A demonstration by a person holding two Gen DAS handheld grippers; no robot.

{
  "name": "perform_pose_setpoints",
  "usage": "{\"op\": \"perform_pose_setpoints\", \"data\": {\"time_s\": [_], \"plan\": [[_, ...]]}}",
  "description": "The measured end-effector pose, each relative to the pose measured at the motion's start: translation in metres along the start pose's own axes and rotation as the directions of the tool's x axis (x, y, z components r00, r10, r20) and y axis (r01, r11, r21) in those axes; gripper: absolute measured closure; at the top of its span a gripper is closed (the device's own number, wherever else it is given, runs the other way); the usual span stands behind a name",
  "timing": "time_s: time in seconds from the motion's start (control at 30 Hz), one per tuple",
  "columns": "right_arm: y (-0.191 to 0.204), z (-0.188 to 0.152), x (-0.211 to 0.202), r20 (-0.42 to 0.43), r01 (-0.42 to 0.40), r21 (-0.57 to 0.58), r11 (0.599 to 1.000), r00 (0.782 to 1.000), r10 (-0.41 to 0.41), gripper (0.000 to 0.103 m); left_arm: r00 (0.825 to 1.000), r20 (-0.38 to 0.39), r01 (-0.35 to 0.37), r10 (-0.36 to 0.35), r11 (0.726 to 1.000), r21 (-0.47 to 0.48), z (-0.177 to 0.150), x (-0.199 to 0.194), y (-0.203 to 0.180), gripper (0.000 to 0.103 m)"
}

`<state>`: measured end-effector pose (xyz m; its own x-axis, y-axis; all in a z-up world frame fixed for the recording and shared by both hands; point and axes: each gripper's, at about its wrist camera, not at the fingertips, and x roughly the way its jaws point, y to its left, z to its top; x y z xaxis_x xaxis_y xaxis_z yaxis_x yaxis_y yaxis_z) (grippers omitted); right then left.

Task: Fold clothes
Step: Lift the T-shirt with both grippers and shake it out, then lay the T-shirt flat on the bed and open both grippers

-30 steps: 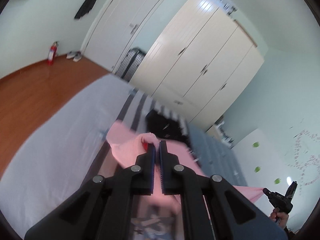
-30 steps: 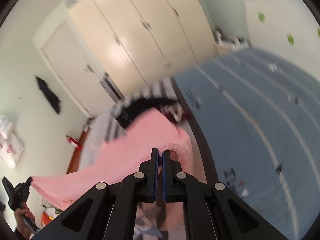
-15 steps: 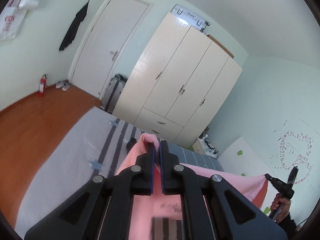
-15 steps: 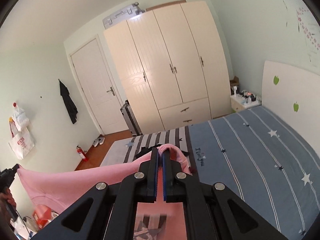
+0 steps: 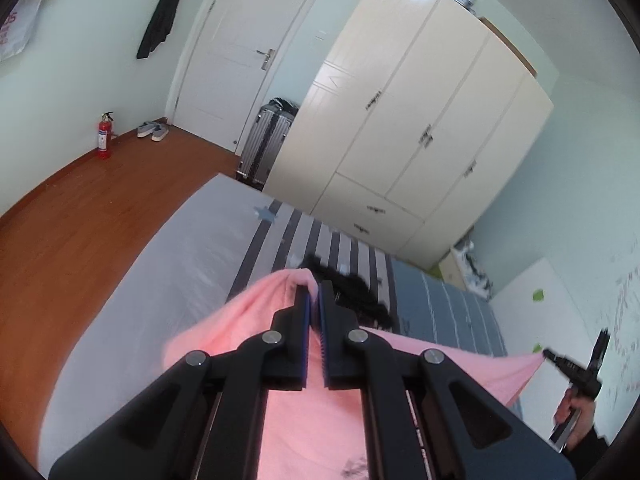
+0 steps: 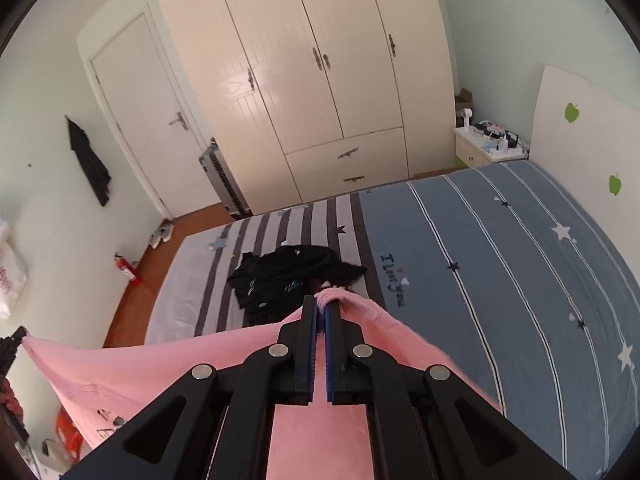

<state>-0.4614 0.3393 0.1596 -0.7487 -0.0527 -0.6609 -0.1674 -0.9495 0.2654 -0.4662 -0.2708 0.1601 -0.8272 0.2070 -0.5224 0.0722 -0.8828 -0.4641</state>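
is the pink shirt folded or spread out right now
Spread: the pink shirt hangs stretched between the left gripper and right gripper, above the bed.

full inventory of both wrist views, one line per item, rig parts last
pink garment: 1, pink, stretched in the air between both grippers
black garment: 1, black, crumpled on the striped part of the bed
bed: 1, blue and grey-striped cover with stars, below the garments
wardrobe: 1, cream, far wall
door: 1, white, shut, left of wardrobe
suitcase: 1, silver, between door and wardrobe
fire extinguisher: 1, red, on floor by wall
shoes: 1 pair, pale, by door
nightstand: 1, white, cluttered, beside headboard
left gripper: black, shut on one corner of pink garment
right gripper: black, shut on the other corner
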Motion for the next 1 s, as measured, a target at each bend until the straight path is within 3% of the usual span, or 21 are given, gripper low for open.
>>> {"op": "perform_pose_setpoints", "data": {"time_s": [0.13, 0.3, 0.4, 0.47, 0.6, 0.77, 0.87, 0.93, 1.0], "plan": [[0.013, 0.048, 0.013, 0.058, -0.008, 0.026, 1.000, 0.998, 0.006, 0.100, 0.997, 0.077, 0.014, -0.012, 1.000, -0.016, 0.047, 0.013, -0.025, 0.100], [0.030, 0.113, -0.048, 0.236, -0.063, -0.009, 0.998, 0.970, 0.064, 0.100, 0.979, 0.187, 0.070, -0.082, 0.995, 0.069, 0.099, -0.041, -0.060, 0.100], [0.028, 0.121, -0.095, 0.318, -0.105, -0.018, 0.994, 0.942, 0.105, 0.100, 0.967, 0.220, 0.101, -0.125, 0.988, 0.116, 0.095, -0.084, -0.062, 0.100], [0.026, 0.108, -0.119, 0.341, -0.101, -0.055, 0.993, 0.933, 0.113, 0.100, 0.968, 0.212, 0.109, -0.136, 0.985, 0.131, 0.075, -0.107, -0.055, 0.100], [0.015, 0.046, -0.132, 0.277, -0.073, -0.089, 0.993, 0.956, 0.095, 0.100, 0.987, 0.124, 0.090, -0.100, 0.992, 0.083, -0.004, -0.125, -0.017, 0.100], [-0.020, -0.090, -0.098, 0.078, 0.007, -0.050, 0.999, 0.997, -0.003, 0.100, 0.998, -0.057, -0.021, 0.021, 1.000, -0.010, -0.141, -0.114, 0.049, 0.100], [-0.042, -0.186, -0.053, -0.116, 0.088, -0.041, 0.995, 0.989, -0.092, 0.100, 0.974, -0.188, -0.140, 0.125, 0.988, -0.071, -0.232, -0.090, 0.100, 0.100], [-0.058, -0.257, -0.014, -0.255, 0.151, -0.034, 0.988, 0.955, -0.154, 0.100, 0.941, -0.273, -0.230, 0.198, 0.969, -0.090, -0.293, -0.070, 0.132, 0.100], [-0.073, -0.325, 0.023, -0.368, 0.206, -0.039, 0.978, 0.907, -0.206, 0.100, 0.895, -0.359, -0.317, 0.264, 0.943, -0.097, -0.354, -0.050, 0.163, 0.100]]}}
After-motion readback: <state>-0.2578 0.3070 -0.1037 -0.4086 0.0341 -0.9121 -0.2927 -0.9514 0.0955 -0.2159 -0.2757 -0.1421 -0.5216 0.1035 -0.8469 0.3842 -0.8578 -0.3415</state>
